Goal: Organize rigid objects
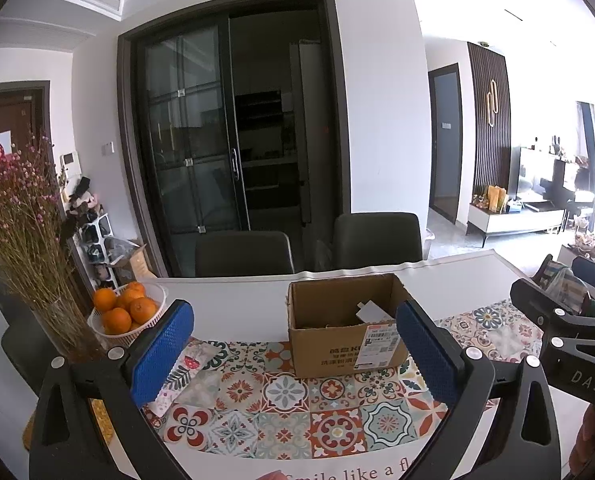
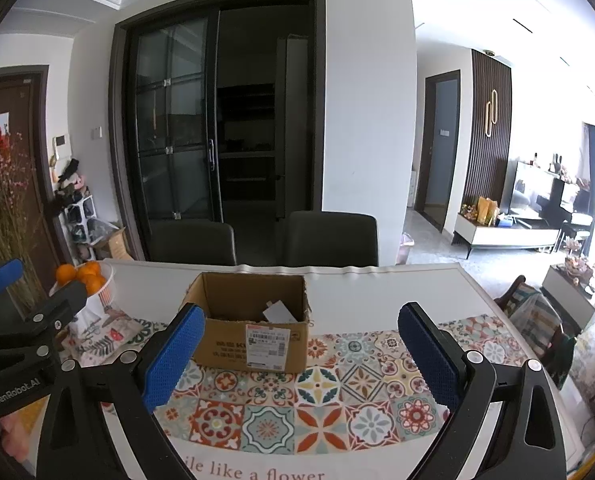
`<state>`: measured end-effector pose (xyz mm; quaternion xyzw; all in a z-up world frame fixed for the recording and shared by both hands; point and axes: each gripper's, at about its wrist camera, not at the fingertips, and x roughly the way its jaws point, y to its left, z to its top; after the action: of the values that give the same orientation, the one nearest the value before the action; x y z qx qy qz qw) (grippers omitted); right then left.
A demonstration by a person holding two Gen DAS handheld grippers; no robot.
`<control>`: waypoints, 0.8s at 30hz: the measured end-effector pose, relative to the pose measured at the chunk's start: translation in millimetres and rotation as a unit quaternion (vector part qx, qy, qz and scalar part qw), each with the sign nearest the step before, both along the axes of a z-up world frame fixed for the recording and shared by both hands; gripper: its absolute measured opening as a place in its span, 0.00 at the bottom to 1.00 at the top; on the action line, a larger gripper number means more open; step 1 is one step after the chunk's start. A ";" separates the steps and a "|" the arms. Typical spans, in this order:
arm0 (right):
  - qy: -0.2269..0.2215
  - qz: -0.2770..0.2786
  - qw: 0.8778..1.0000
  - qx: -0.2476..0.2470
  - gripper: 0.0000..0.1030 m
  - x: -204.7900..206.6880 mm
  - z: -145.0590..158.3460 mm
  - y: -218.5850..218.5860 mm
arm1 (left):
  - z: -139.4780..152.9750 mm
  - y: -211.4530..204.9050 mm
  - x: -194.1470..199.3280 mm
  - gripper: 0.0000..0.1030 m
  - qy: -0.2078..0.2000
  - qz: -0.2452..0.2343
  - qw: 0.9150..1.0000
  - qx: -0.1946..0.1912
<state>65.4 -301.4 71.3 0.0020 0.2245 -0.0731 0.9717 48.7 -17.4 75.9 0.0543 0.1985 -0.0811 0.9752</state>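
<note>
An open brown cardboard box (image 1: pixel 347 326) with a white shipping label stands on the patterned tile mat (image 1: pixel 285 404); it also shows in the right wrist view (image 2: pixel 253 320). Inside it lies a white flat item (image 1: pixel 373 312), also seen in the right wrist view (image 2: pixel 279 312). My left gripper (image 1: pixel 293 356) is open and empty, held above the mat in front of the box. My right gripper (image 2: pixel 301 356) is open and empty, to the right of the box front. The right gripper's body shows at the right edge of the left wrist view (image 1: pixel 565 332).
A white basket of oranges (image 1: pixel 127 312) and a vase of dried flowers (image 1: pixel 21 232) stand at the table's left. A printed cloth (image 2: pixel 105 334) lies left of the box. Two dark chairs (image 1: pixel 243 254) stand behind the white table (image 1: pixel 457 280).
</note>
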 end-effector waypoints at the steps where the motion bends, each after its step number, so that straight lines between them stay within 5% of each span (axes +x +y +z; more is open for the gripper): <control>1: -0.001 0.000 1.000 0.000 0.95 -0.9 0.4 0.0 | 0.1 0.0 -0.2 1.00 0.000 0.000 1.000 0.000; 24: 0.000 0.001 1.000 0.001 0.95 -2.3 1.3 -1.1 | 5.9 -4.2 -1.1 1.00 0.000 -0.001 1.000 -0.002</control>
<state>63.2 -302.4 72.6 0.0026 0.2244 -0.0723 0.9718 47.6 -21.6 81.9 0.0529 0.1986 -0.0822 0.9752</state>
